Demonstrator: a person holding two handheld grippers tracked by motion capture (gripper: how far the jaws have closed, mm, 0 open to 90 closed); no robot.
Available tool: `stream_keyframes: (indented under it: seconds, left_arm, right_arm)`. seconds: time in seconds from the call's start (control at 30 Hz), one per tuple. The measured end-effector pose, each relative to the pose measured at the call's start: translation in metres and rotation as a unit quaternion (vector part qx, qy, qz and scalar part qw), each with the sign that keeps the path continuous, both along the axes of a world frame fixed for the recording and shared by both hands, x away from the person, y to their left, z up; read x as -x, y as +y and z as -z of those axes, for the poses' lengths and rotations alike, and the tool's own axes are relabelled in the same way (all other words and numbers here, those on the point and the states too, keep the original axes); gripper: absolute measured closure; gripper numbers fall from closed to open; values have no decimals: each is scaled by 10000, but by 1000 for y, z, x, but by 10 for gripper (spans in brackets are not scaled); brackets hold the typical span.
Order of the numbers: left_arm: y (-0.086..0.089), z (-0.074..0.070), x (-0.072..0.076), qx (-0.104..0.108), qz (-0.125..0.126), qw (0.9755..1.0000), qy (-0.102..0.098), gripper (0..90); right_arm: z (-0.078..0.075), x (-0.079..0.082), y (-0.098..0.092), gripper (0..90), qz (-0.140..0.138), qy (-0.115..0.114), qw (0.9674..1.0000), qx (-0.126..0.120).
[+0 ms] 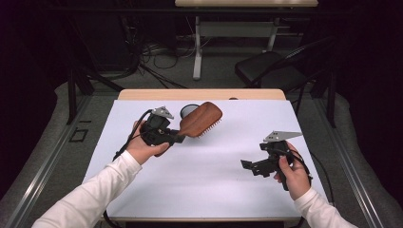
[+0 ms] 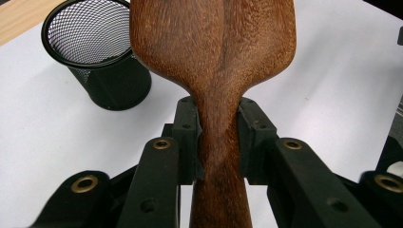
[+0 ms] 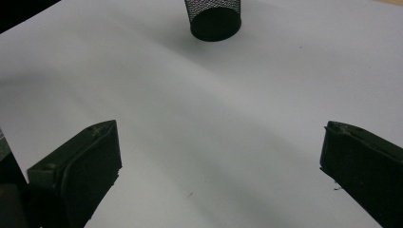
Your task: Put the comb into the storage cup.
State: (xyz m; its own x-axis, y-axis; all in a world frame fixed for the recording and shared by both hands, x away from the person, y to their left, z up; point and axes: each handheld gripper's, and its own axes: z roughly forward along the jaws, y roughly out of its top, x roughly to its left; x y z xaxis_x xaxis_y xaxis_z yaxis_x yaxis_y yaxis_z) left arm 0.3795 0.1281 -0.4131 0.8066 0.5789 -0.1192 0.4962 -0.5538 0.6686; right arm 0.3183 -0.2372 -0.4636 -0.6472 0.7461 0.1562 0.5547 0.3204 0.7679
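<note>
The left gripper (image 1: 177, 138) is clamped on the narrow neck of a wooden hairbrush (image 1: 201, 118). In the left gripper view its two black pads (image 2: 186, 137) press on both sides of the brown handle, just below the place where the wood widens into the head of the brush. In the high view the brush is held above the table, its head pointing away from the person and a little to the right, with the bristles turned to the right side. The left hand (image 1: 145, 147) holds the gripper body from below.

Just behind the brush head stands a black mesh pen cup (image 2: 95, 52), upright on the white sheet (image 1: 214, 161) that covers the table. In the high view the brush hides a part of the cup.

The right gripper (image 1: 246, 165) is well apart from the brush, over the right part of the sheet. Its jaws stand wide apart and nothing is between them; in the right gripper view there is bare white sheet between them, and the mesh cup farther off. The right hand (image 1: 292, 173) holds it by the grip.
</note>
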Motion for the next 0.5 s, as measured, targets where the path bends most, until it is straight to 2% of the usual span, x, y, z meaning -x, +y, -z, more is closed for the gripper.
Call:
stream_keyframes:
  seconds: [0.23, 0.37, 0.5]
  left_arm:
    - [1, -1, 0, -1, -17, 10000, -7, 722]
    - [2, -2, -1, 1, -34, 10000, -11, 721]
    - [3, -3, -1, 2, -38, 10000, -30, 722]
  right_arm:
    - [-7, -11, 2, 0, -59, 220, 9997, 20]
    - [-10, -20, 3, 0, -93, 272, 9995, 123]
    - [-13, -29, 4, 4, -95, 340, 9993, 113]
